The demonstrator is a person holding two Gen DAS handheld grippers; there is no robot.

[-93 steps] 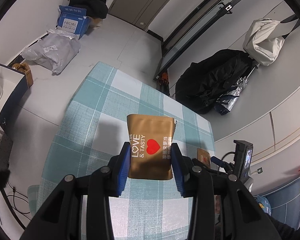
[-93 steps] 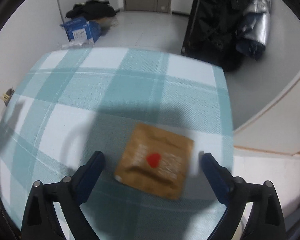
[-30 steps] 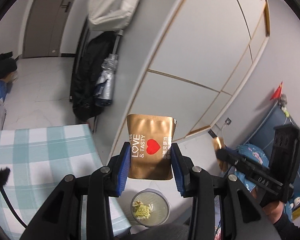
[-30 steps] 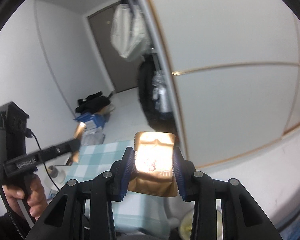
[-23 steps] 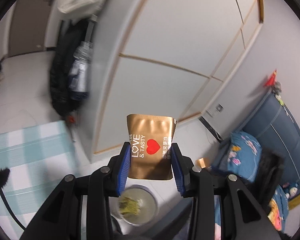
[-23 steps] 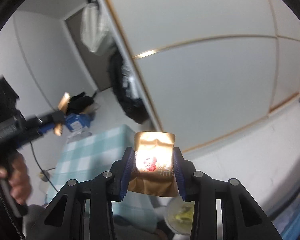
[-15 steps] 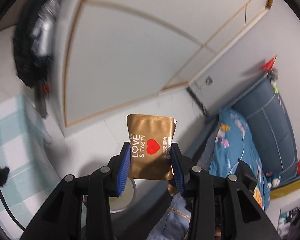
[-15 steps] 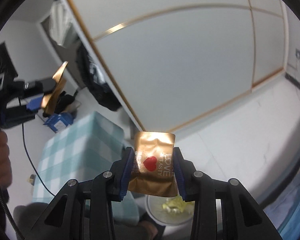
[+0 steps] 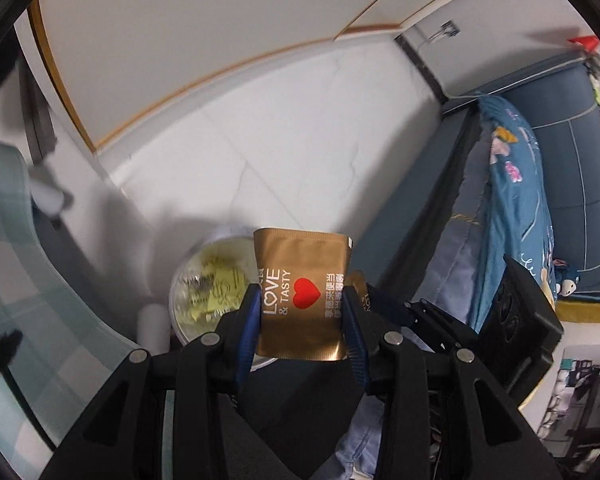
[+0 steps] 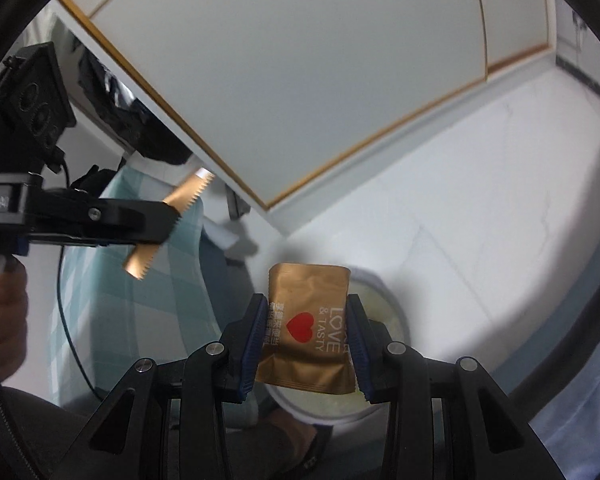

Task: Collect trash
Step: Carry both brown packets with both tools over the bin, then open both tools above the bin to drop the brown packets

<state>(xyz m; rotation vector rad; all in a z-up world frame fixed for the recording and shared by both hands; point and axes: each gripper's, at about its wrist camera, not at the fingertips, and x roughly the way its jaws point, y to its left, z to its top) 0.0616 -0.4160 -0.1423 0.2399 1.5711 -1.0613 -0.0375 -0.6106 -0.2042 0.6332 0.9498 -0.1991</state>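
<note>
My left gripper (image 9: 302, 308) is shut on a gold "LOVE & TASTY" snack packet (image 9: 300, 268), held upright between the blue pads. Behind and below it stands a round white trash bin (image 9: 204, 280) on the floor, with yellowish wrappers inside. My right gripper (image 10: 308, 320) is shut on a second gold packet (image 10: 306, 300), just above the bin's rim (image 10: 396, 320). In the right wrist view the left gripper (image 10: 168, 220) shows at the left, higher up, with its packet (image 10: 180, 196) edge-on. In the left wrist view the right gripper's fingers (image 9: 384, 312) sit just right of the left one.
The table with the teal checked cloth (image 9: 8, 232) stands left of the bin, also seen as the cloth (image 10: 140, 300). A blue bed with patterned bedding (image 9: 516, 200) lies to the right. White cabinet doors (image 10: 300, 60) rise behind. A person's hand (image 10: 0, 316) grips the left tool.
Both grippers have swung away from the table, tipped downward and sunk toward the bin on the floor. Each still grips its gold packet.
</note>
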